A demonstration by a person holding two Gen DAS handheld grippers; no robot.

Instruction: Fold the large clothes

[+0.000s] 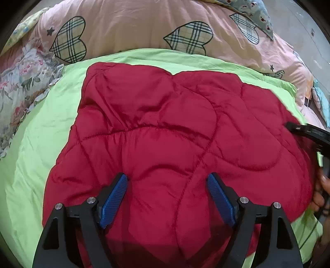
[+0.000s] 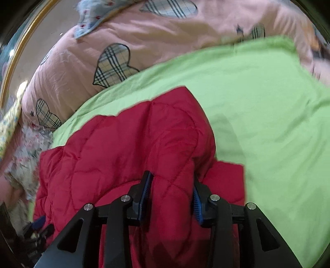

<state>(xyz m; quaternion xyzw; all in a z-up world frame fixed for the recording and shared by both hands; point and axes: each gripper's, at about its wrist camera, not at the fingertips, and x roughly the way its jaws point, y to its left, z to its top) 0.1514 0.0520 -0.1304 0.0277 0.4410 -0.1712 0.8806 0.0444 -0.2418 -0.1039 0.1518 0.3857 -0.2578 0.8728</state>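
A red quilted jacket (image 1: 169, 144) lies spread on a light green sheet (image 1: 31, 165). My left gripper (image 1: 167, 181) is open just above the jacket's near part, blue pads wide apart, nothing between them. In the right wrist view my right gripper (image 2: 172, 181) is shut on a thick fold at the right edge of the jacket (image 2: 123, 148); the red fabric bulges between the pads. The right gripper's black body (image 1: 309, 132) shows at the right edge of the left wrist view. The left gripper (image 2: 39, 224) shows at the lower left of the right wrist view.
A pink duvet with plaid hearts (image 1: 144, 22) lies behind the green sheet (image 2: 268, 115). Floral bedding (image 1: 18, 88) is bunched at the left. A blue patterned pillow (image 1: 255, 14) sits at the back.
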